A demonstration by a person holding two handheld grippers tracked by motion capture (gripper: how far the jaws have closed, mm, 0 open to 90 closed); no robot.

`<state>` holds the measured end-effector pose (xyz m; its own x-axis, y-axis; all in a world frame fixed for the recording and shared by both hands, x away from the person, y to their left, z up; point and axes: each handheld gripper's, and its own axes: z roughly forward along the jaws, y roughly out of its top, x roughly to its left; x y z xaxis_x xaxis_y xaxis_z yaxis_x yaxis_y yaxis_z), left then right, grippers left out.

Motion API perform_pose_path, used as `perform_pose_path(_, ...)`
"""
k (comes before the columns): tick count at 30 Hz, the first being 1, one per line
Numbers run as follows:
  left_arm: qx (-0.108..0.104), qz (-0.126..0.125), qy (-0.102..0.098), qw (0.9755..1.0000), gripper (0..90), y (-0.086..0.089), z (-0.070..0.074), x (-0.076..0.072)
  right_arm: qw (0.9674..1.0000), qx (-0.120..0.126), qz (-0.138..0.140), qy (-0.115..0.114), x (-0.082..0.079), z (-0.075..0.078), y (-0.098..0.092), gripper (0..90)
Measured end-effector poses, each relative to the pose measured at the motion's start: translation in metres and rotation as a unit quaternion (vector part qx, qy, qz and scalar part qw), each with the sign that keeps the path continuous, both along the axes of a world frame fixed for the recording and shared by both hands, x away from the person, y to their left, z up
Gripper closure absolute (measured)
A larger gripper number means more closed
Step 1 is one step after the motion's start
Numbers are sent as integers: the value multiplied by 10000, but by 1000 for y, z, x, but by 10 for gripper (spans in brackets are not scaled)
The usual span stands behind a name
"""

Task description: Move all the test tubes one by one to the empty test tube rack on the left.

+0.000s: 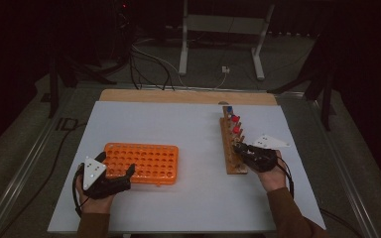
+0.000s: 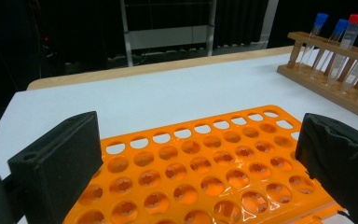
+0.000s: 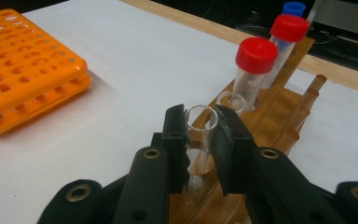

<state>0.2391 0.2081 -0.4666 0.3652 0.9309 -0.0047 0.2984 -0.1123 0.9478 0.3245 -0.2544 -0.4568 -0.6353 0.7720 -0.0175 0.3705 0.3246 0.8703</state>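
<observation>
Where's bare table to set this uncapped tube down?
Free: the white strip between the orange rack and the wooden rack, plus the near edge between both hands. Crowded: around the wooden rack, where the right gripper clamps the uncapped tube.

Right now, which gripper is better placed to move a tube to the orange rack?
Right. The right gripper is shut on an uncapped tube in the wooden rack; the left gripper sits open over the orange rack.

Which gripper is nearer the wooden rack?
Right. The right gripper is at the wooden rack, shut on an uncapped tube; the left gripper sits across the table at the orange rack.
</observation>
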Motion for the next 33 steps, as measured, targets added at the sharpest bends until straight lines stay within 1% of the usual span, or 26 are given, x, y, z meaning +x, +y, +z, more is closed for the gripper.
perform_pose_path(1, 0, 0, 0, 10000, 11, 0, 0, 0, 10000, 13, -2, 17, 0, 2, 0, 762)
perform_pose_path(4, 47, 3, 35, 10000, 12, -1, -1, 1, 10000, 17, 33, -41, -1, 7, 0, 762)
perform_pose_path(8, 44, 7, 57, 10000, 11, -1, -2, 2, 9999, 40, 50, -95, -3, 16, 0, 762)
perform_pose_path(9, 44, 7, 57, 10000, 12, -1, -2, 2, 9999, 40, 50, -95, -3, 16, 0, 762)
perform_pose_path(12, 47, -34, 56, 10000, 12, -1, -2, 2, 9999, 61, 58, -149, -4, 24, -1, 762)
perform_pose_path(13, 47, -34, 56, 10000, 12, -1, -2, 2, 9999, 61, 58, -149, -4, 24, -1, 762)
perform_pose_path(15, 62, -50, 65, 9999, 11, -2, -2, 2, 9997, 125, 76, -190, -5, 31, -3, 762)
perform_pose_path(17, 20, -75, 71, 9999, 11, -2, -2, 2, 9997, 142, 75, -202, -5, 34, -4, 762)
perform_pose_path(18, -27, -88, 46, 9999, 12, -2, -2, 3, 9996, 189, 68, -208, -5, 38, -5, 762)
perform_pose_path(19, -27, -88, 46, 9999, 12, -2, -2, 3, 9996, 189, 68, -208, -5, 38, -5, 762)
perform_pose_path(20, -31, -71, 61, 10000, 12, -2, -1, 4, 9995, 218, 86, -231, -4, 42, -7, 763)
perform_pose_path(21, -82, -87, 92, 9999, 12, -1, 0, 5, 9995, 218, 86, -231, -4, 42, -7, 763)
perform_pose_path(22, -133, -158, 108, 9997, 12, -2, 2, 7, 9994, 216, 98, -260, -5, 46, -7, 763)
perform_pose_path(23, -133, -158, 108, 9997, 11, -2, 2, 7, 9994, 216, 98, -260, -5, 46, -7, 763)
perform_pose_path(24, -43, -223, 96, 9997, 11, -4, 5, 9, 9992, 237, 111, -287, -4, 49, -8, 762)
perform_pose_path(25, -43, -223, 96, 9997, 11, -4, 5, 9, 9992, 237, 111, -287, -4, 49, -8, 762)
perform_pose_path(26, -82, -295, 79, 9995, 11, -7, 9, 11, 9991, 253, 103, -323, -4, 52, -8, 762)
perform_pose_path(27, -82, -295, 79, 9995, 11, -7, 9, 11, 9991, 253, 103, -323, -4, 52, -8, 762)
perform_pose_path(28, -126, -365, 57, 9992, 11, -10, 14, 13, 9990, 276, 105, -350, -4, 56, -8, 762)
perform_pose_path(29, -126, -365, 57, 9992, 12, -10, 14, 13, 9990, 276, 105, -350, -4, 56, -8, 762)
perform_pose_path(30, -64, -409, 35, 9991, 11, -14, 20, 15, 9988, 277, 130, -380, -3, 60, -7, 762)
perform_pose_path(31, -64, -409, 35, 9991, 11, -14, 20, 15, 9987, 276, 147, -392, -3, 62, -6, 762)
perform_pose_path(32, -78, -467, 29, 9989, 11, -19, 24, 18, 9986, 284, 166, -405, -3, 64, -4, 762)
perform_pose_path(33, -78, -467, 29, 9989, 11, -19, 24, 18, 9986, 279, 184, -414, -3, 65, -3, 763)
